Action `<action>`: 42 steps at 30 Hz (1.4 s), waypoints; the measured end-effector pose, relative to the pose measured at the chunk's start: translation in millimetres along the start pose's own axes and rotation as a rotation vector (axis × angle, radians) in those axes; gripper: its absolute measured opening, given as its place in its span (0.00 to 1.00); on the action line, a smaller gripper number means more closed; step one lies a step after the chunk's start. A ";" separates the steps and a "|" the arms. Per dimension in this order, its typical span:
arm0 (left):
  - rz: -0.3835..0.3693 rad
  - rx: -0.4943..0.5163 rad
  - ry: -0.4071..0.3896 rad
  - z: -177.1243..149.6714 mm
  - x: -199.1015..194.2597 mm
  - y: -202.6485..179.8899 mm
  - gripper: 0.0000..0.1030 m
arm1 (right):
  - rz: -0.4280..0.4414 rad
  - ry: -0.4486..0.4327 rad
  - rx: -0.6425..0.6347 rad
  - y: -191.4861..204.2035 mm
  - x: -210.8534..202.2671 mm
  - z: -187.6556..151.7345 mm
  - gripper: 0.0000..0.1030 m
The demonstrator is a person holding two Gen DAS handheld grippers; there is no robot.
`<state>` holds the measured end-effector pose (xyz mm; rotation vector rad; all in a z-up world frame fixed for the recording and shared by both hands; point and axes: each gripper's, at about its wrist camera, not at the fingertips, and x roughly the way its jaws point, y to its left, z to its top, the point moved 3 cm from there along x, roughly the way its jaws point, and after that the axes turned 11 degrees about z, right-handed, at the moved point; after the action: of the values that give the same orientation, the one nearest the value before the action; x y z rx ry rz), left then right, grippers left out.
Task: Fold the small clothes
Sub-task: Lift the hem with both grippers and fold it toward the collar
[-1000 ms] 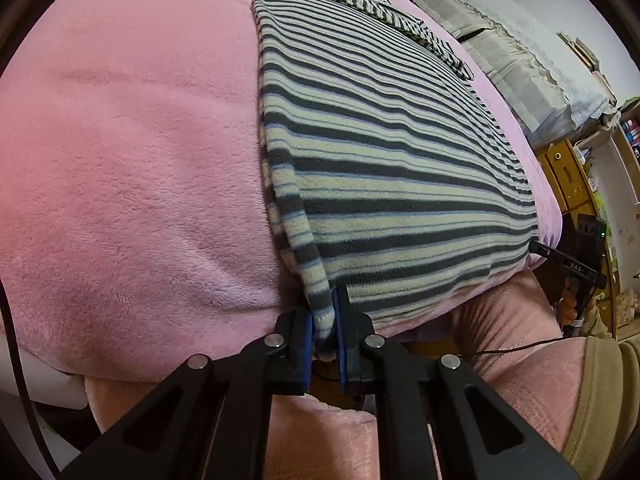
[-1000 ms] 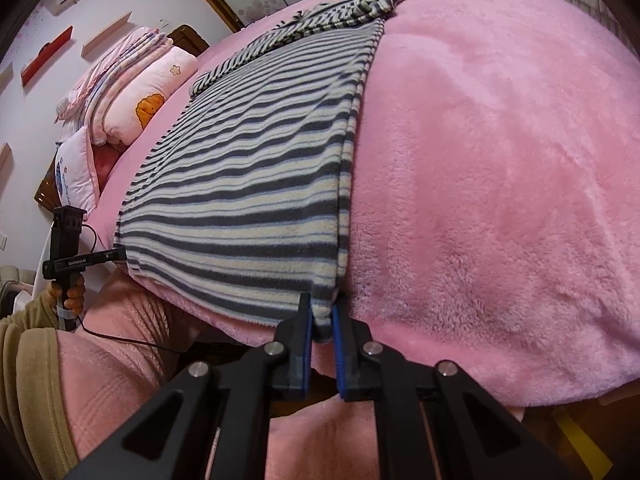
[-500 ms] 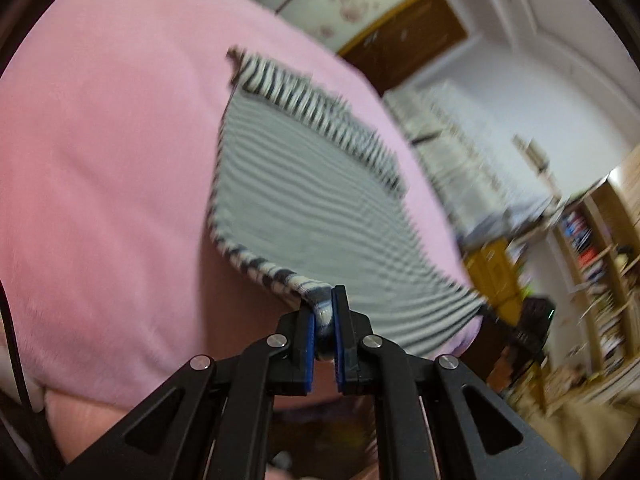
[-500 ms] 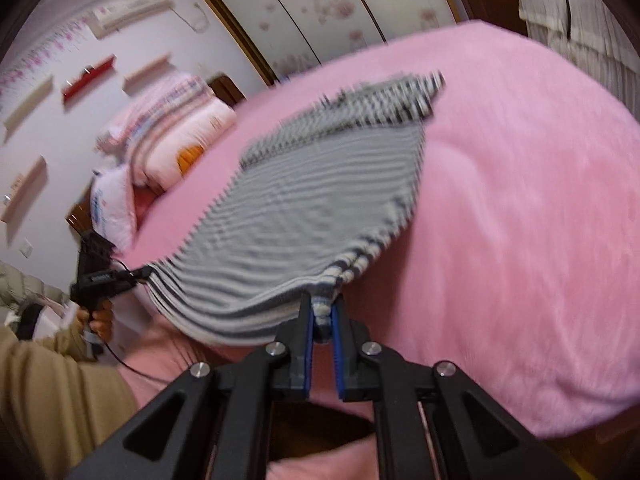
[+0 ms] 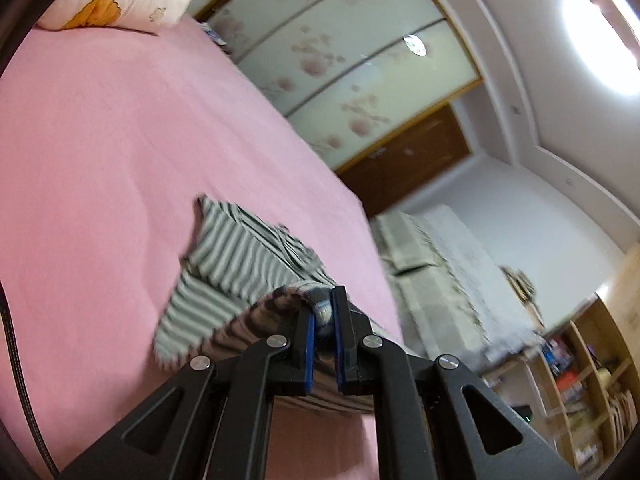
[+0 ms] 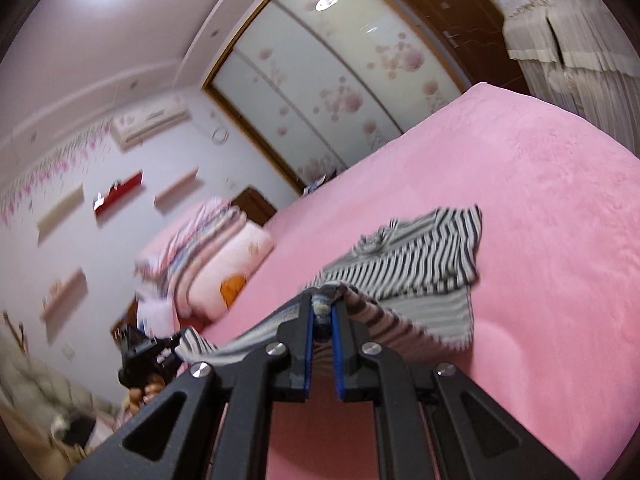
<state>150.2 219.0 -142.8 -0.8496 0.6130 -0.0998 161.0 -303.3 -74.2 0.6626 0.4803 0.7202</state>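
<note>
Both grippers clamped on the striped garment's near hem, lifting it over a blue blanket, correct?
Not quite: the blanket is pink, not blue, as the right wrist view shows plainly. The rest holds: the left gripper and the right gripper are each shut on the hem of the striped garment, raised above the bed.

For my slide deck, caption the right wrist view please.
Right hand-held gripper lifts the striped garment by its hem above the pink bed.
</note>
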 end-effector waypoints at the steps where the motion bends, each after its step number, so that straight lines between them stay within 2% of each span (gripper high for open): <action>1: 0.022 -0.014 -0.001 11.9 15.6 -1.5 0.05 | -0.008 -0.004 0.006 -5.3 9.4 9.5 0.07; 8: 0.150 -0.033 0.047 61.7 125.1 -7.5 0.05 | -0.081 0.010 0.036 -58.7 95.3 65.0 0.07; 13: 0.209 -0.093 0.077 88.2 200.6 4.7 0.05 | -0.144 0.007 0.122 -113.8 146.7 85.5 0.07; 18: 0.264 -0.110 0.106 99.9 262.7 19.4 0.05 | -0.213 0.017 0.197 -164.2 189.7 94.2 0.07; 24: 0.316 -0.113 0.134 95.5 312.2 36.5 0.05 | -0.270 0.009 0.255 -208.5 220.9 95.5 0.07; 32: 0.329 -0.122 0.116 100.2 348.3 42.4 0.05 | -0.316 -0.023 0.268 -228.4 237.1 102.4 0.07; 42: 0.392 -0.190 0.153 99.4 387.2 62.0 0.06 | -0.402 0.006 0.317 -259.9 269.1 99.5 0.07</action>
<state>513.9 203.5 -319.4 -0.8952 0.9330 0.2546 514.1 -292.2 -232.6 0.8282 0.7169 0.2666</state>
